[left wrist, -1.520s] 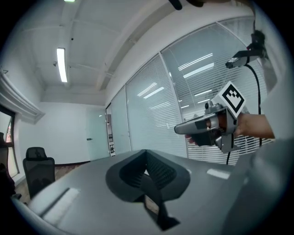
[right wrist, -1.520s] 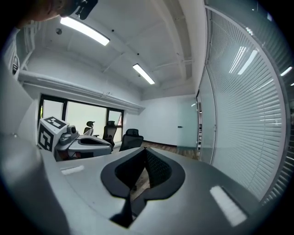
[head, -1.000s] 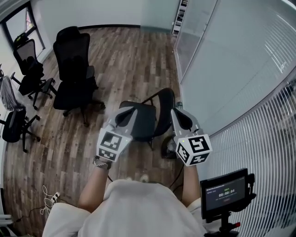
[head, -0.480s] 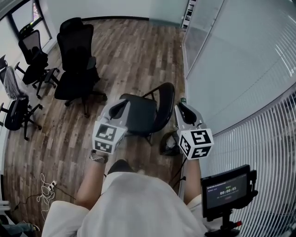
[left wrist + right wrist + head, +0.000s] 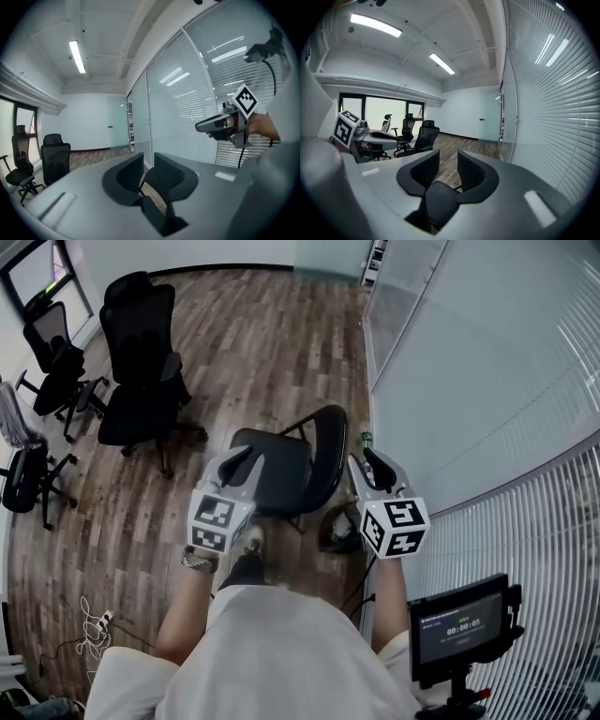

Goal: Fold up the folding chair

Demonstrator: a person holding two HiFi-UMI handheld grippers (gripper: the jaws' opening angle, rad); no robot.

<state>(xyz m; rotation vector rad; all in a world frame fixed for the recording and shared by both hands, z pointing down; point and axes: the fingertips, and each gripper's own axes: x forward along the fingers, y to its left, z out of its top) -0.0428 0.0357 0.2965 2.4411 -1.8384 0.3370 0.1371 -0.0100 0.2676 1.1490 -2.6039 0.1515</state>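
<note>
Folding chair (image 5: 281,470) unfolded on floor (image 5: 253,343), beside glass wall (image 5: 450,352). Left tongs (image 5: 246,456) narrow, right tongs (image 5: 370,457) wider; both just been opening, nothing btwn. Risk: off-centre grab, chair tips or slides.

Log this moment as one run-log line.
phase: pre-grasp | folding chair: unfolded, not gripped | left tool: jaws just opening, empty | right tool: jaws just opening, empty
</note>
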